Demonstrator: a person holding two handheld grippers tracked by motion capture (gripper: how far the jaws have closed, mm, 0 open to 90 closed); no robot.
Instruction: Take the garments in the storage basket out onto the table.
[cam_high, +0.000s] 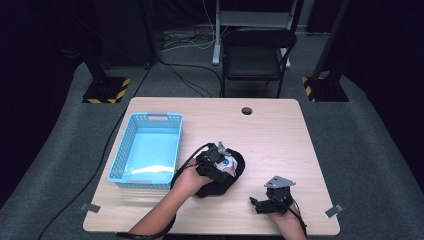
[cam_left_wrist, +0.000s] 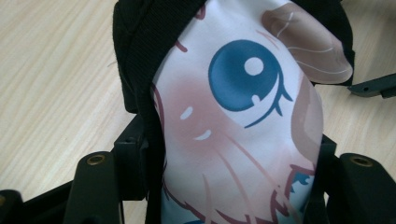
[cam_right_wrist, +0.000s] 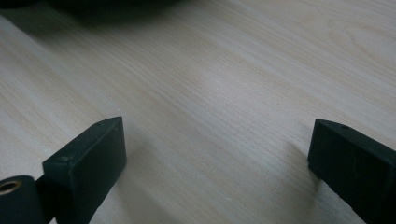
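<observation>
Left gripper (cam_left_wrist: 233, 196) clamped on a soft bag (cam_left_wrist: 233, 121): white cloth printed with a large blue cartoon eye and pink cheek, edged in black strap. Black jaws press both its sides. Pale wooden surface (cam_left_wrist: 51, 79) beneath. Another black gripper tip (cam_left_wrist: 373, 86) at right edge.

left gripper (cam_high: 223, 161) jaws clamped tight, right gripper (cam_high: 256, 202) jaws spread wide apart

black pouch (cam_high: 227, 170) | white cartoon print (big blue eye) | mid-table, beside blue basket (cam_high: 131, 130)
</observation>
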